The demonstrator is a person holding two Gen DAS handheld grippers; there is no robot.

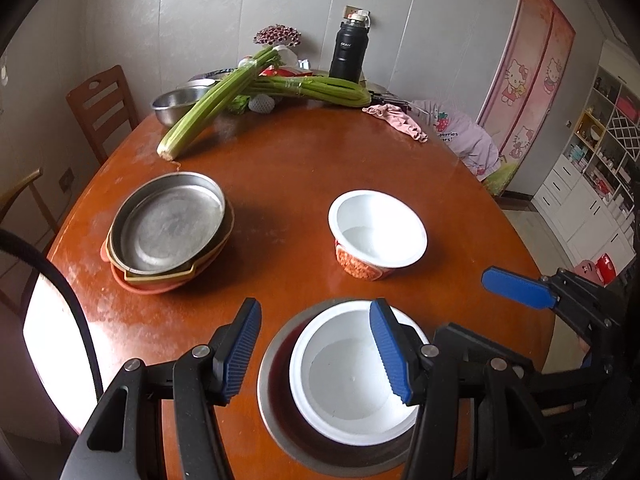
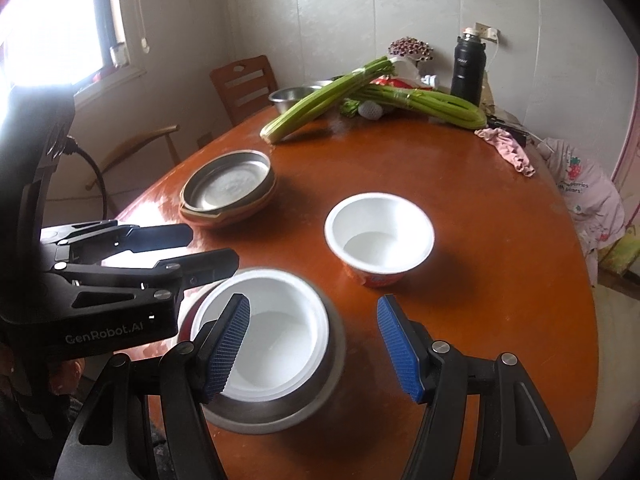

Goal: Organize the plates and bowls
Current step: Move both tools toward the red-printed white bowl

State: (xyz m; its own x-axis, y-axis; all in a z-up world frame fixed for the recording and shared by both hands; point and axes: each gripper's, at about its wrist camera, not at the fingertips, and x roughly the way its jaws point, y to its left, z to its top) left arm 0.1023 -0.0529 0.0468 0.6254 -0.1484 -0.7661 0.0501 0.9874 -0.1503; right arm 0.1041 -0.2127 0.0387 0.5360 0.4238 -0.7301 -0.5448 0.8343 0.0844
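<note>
A white bowl (image 1: 352, 376) sits inside a steel bowl (image 1: 276, 392) at the table's near edge; both show in the right wrist view, white bowl (image 2: 272, 340) and steel bowl (image 2: 320, 396). My left gripper (image 1: 316, 350) is open above them, its right finger over the white bowl. My right gripper (image 2: 314, 348) is open, its left finger over the white bowl's rim. A second white bowl with a red patterned outside (image 1: 378, 232) (image 2: 380, 236) stands alone mid-table. A stack of plates topped by a steel plate (image 1: 170, 228) (image 2: 228, 184) lies to the left.
Celery stalks (image 1: 224, 96), a steel basin (image 1: 180, 102), a black flask (image 1: 348, 50) and pink cloth (image 1: 396, 118) lie at the round wooden table's (image 1: 280, 160) far side. Wooden chairs (image 1: 102, 104) stand at the left. The right gripper's finger (image 1: 520, 286) shows at the right.
</note>
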